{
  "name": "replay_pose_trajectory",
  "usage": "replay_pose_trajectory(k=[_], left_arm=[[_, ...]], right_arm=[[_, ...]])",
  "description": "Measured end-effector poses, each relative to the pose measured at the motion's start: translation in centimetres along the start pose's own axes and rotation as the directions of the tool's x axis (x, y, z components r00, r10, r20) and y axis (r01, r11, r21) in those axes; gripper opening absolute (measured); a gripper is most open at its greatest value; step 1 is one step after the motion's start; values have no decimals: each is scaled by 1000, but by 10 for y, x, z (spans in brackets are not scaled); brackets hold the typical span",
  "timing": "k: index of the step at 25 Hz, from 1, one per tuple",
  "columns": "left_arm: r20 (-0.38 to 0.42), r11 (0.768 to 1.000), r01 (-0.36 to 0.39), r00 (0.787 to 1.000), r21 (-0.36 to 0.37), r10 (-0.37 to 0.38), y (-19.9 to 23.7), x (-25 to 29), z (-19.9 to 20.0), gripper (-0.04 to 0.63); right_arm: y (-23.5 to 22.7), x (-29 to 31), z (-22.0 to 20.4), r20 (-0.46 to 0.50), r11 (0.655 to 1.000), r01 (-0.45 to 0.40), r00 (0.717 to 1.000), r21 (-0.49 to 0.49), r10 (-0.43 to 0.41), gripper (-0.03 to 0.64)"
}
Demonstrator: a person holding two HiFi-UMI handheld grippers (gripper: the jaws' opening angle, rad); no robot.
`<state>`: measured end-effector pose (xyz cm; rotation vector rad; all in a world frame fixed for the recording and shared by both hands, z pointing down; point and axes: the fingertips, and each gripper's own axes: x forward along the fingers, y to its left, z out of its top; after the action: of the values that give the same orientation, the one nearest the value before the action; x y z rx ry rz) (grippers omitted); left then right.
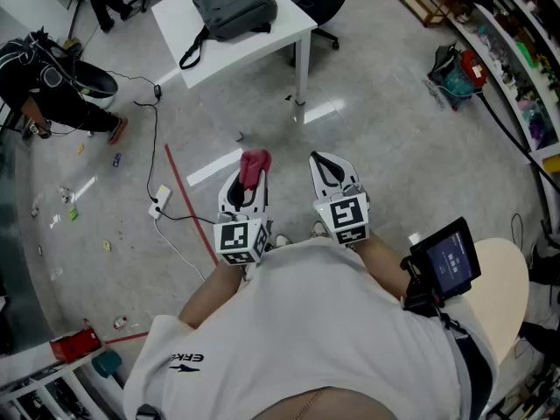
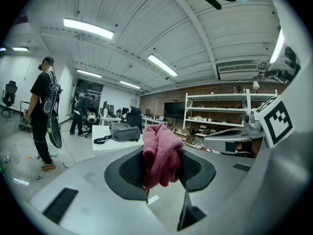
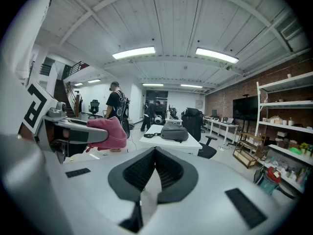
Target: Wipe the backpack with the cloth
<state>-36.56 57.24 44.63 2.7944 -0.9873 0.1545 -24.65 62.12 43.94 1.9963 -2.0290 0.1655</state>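
Head view: looks down on a pale glossy floor point(image 1: 394, 147) with a white table point(image 1: 284, 26) far ahead; red tape line point(image 1: 188, 197) on the floor short of the table.
Room: open workshop, with shelving point(image 1: 516, 51) to the right of the table, a black office chair point(image 1: 319, 3) just behind it, a person in black point(image 1: 48, 81) well to its left.
Backpack point(image 1: 234, 5): grey, flat on the table, with a black strap point(image 1: 192, 52) at the table's front left edge.
Gripper views only: show a white panelled ceiling point(image 3: 156, 23) with strip lights point(image 3: 133, 52), and a brick wall point(image 3: 222, 106) beyond the table.
Left gripper point(image 1: 248, 173): clenched on the cloth point(image 1: 255, 166), pink and bunched, sticking up between the pads.
Right gripper point(image 1: 331, 171): jaws pressed together on nothing.
Cloth to table: well short of the table, apart from the backpack, low beside the right gripper.
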Motion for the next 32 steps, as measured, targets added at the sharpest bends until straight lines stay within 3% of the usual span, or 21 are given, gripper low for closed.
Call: replay_pose_trajectory(k=[17,25,32], left_arm=[[-5,1000,-4,1000,13,4,-10,9,-17,149],[-21,1000,-6,1000,16,7,-43,53,1,149],[-44,1000,-3,999,14,4,-49,75,-5,149]], right_arm=[[-10,-2,-17,25,1000,-17,1000,17,17,3],[-64,2,-9,13,999,-43,999,31,42,3],[-84,16,-20,-7,998,-44,999,42,44,3]])
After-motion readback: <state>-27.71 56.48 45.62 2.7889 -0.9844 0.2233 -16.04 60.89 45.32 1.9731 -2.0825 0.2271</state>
